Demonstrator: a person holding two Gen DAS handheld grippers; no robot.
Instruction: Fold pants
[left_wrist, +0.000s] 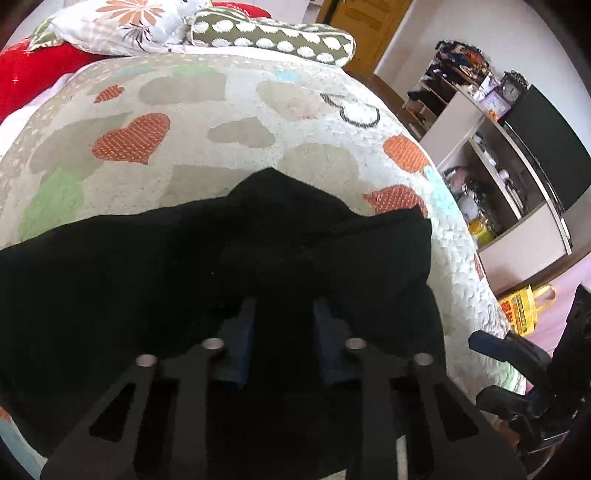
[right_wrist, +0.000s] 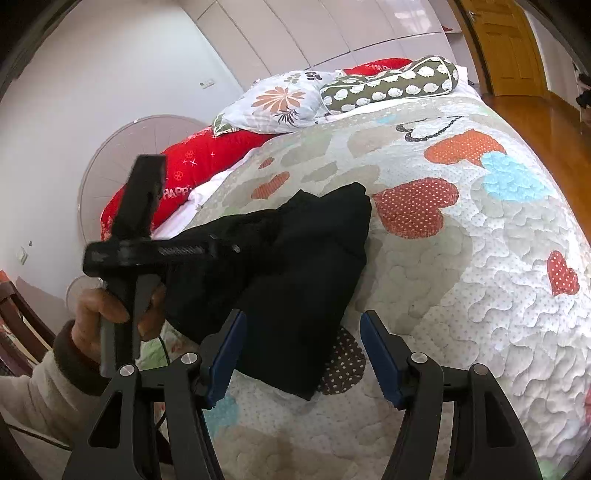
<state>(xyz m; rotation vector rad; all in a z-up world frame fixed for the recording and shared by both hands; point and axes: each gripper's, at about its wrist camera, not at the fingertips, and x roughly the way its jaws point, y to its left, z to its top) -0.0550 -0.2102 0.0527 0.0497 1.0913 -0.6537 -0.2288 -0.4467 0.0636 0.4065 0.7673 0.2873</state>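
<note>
The black pants (left_wrist: 229, 251) lie bunched and partly folded on the heart-patterned quilt (left_wrist: 221, 122). My left gripper (left_wrist: 283, 314) is right over them, its blue-padded fingers (left_wrist: 243, 332) spread apart with black cloth beneath and between them. In the right wrist view the pants (right_wrist: 303, 280) form a folded dark heap on the quilt (right_wrist: 461, 277). My right gripper (right_wrist: 301, 325) is open and empty just short of the heap's near edge. The left gripper's body (right_wrist: 147, 251) and the hand holding it show at the left, against the pants.
Pillows (left_wrist: 147, 26) and a red blanket (left_wrist: 26, 74) lie at the head of the bed. A cluttered shelf unit (left_wrist: 491, 177) and a yellow bag (left_wrist: 524, 306) stand to the right of the bed. The right gripper (left_wrist: 517, 369) shows at the bed's right edge.
</note>
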